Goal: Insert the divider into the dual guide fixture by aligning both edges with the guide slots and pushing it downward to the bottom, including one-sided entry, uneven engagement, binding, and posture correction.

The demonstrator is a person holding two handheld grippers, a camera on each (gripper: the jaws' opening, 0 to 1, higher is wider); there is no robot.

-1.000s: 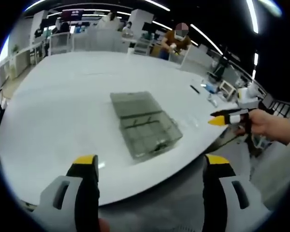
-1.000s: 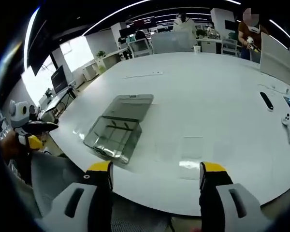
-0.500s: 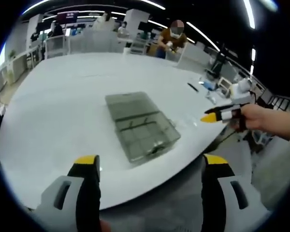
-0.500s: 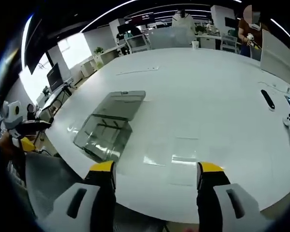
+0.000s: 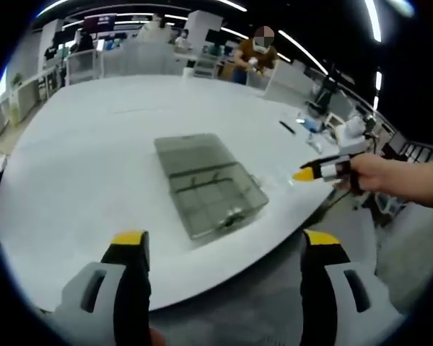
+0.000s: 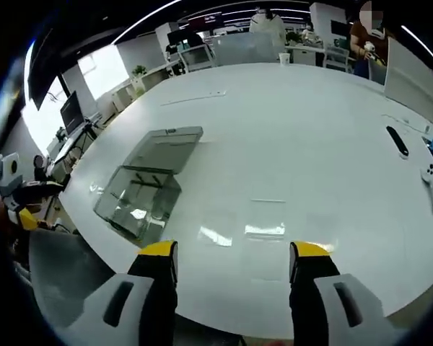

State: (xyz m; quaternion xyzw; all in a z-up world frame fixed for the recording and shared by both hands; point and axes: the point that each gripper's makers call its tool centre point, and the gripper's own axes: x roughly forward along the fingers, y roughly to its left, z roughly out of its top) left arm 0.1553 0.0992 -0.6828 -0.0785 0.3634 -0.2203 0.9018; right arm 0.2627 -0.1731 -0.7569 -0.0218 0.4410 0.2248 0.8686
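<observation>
Both grippers' fingers wide, empty, above counter (image 6: pixel 310 137); approach clear compartment box (image 5: pixel 209 189) squarely, seeking divider before gripping.

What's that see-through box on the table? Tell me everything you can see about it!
The clear box looks like smoky see-through plastic. It lies open and flat on the white table near the front edge. One half is a tray with thin walls inside splitting it into little compartments; the other half is the plain lid, folded back flat on the table. Neither gripper is touching it. What sits in the compartments is too small to tell.
</observation>
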